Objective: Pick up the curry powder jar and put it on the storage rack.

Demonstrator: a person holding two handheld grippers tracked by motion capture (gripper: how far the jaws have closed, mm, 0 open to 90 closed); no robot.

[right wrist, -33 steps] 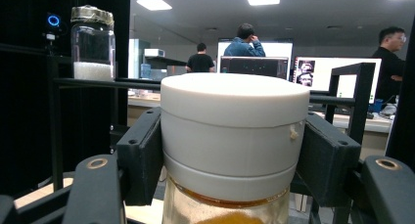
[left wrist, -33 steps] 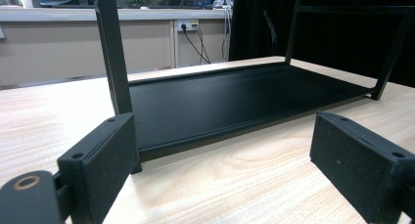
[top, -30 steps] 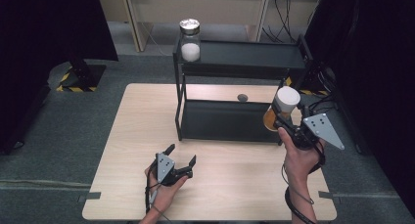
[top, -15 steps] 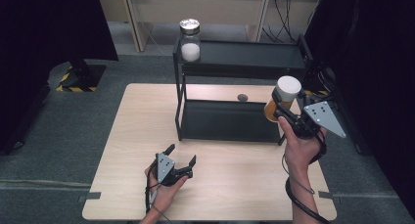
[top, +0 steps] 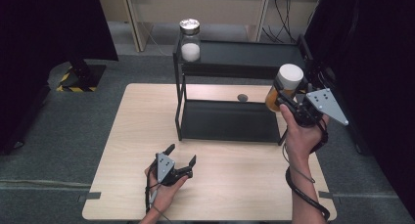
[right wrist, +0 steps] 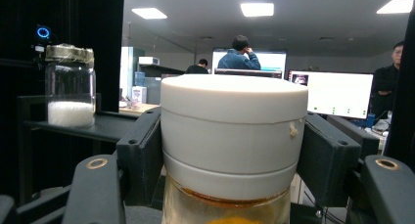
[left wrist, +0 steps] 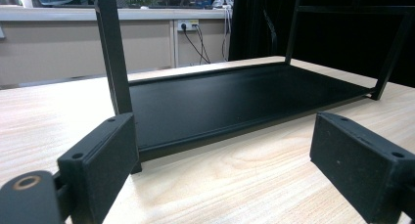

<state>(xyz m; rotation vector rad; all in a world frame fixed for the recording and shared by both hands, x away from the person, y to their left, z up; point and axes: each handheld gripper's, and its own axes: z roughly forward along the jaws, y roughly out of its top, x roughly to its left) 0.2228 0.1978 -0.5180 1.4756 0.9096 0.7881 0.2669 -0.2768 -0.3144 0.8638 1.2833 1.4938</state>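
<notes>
White-lidded glass jar with amber-orange contents (top: 286, 85) now higher and farther toward the rack than a second ago; carried in the air beside the right end of the black two-tier metal rack (top: 235, 62), lid about level with the top shelf, not yet over it; right claw (top: 280, 98) clenched on the jar just under the lid, pads (right wrist: 142, 150) pressed to both sides in the right gripper view; jar upright; judged: lift under way, placement on the top shelf likely next, needs to clear the shelf's raised edge; clear glass jar with white powder and metal lid (top: 190, 40) already stands at the shelf's left end, well apart; small dark round thing (top: 242, 97) on the pale wooden surface (top: 132, 136) behind the rack; left claw (top: 180, 160) unmoved, low on the surface, jaws spread wide, holding nothing, facing the lower shelf.
</notes>
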